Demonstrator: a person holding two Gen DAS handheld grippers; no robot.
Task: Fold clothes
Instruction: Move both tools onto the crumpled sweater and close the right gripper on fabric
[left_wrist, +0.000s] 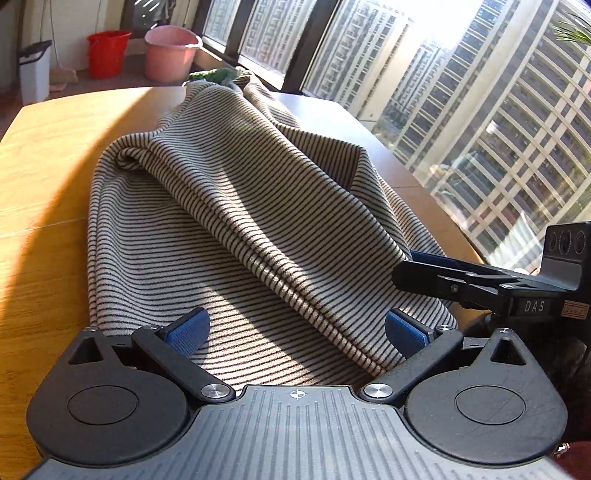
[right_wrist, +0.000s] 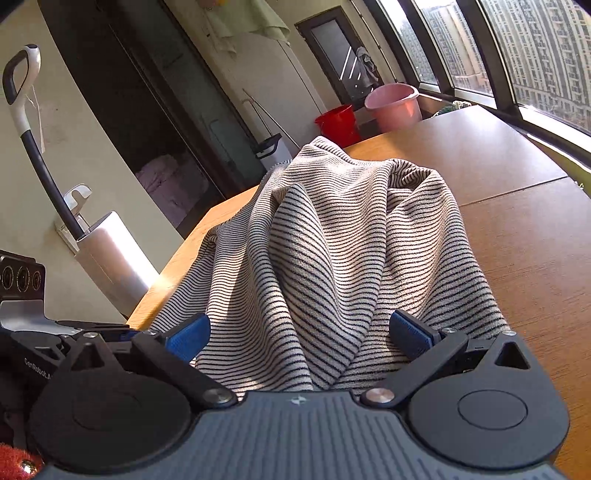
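Cloth: a striped garment (left_wrist: 229, 206), pale with thin dark lines, lies bunched on the wooden worktop (left_wrist: 44, 184). One thick fold runs across it from the far end down to the near right.
Cloth from the other side: the same garment (right_wrist: 332, 240) stands up in a soft heap with deep creases, near the worktop's (right_wrist: 517, 240) left edge.
Left tool: the left tool (left_wrist: 295, 334) is spread wide. Its blue pads (left_wrist: 188, 330) sit on either side of the near hem, and nothing is pinched between them.
Right tool: the right tool (right_wrist: 299, 334) is spread wide too, with cloth lying between its blue pads (right_wrist: 408, 334). The pads may be brushing the cloth, but that is hard to tell.
Right tool seen from the left: it (left_wrist: 424, 271) reaches in from the right, just beside the garment's edge.
Far end: a pink bucket (left_wrist: 171, 51) and a red bucket (left_wrist: 107, 51) stand on the floor past the worktop.
Windows: tall buildings (left_wrist: 498, 129) show outside.
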